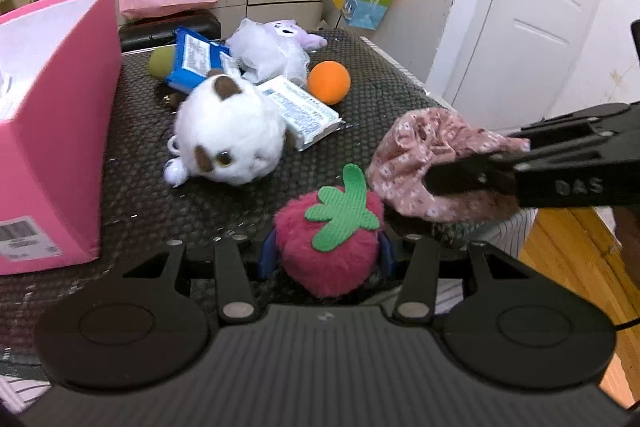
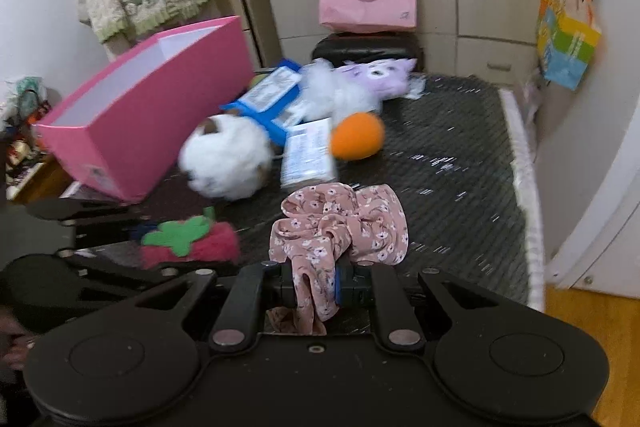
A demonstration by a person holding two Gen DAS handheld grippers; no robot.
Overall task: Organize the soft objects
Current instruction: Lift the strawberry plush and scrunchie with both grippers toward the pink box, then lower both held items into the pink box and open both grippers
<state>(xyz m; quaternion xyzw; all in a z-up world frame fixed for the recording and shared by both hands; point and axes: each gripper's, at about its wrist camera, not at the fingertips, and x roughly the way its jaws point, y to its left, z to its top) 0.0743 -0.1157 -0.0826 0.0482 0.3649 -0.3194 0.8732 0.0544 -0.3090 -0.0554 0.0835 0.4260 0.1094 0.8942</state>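
Left tongs (image 1: 325, 259) pinch fuzzy red strawberry plush (image 1: 326, 247); right tongs (image 2: 316, 285) pressed on pink floral fabric scrunchie (image 2: 340, 223). Open pink cardboard box (image 1: 56, 131) lies up-left — left hand nearer.

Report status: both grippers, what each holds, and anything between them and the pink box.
Left gripper shut on strawberry plush. Right gripper shut on floral scrunchie. Pink box open, upright. White plush lies near box.
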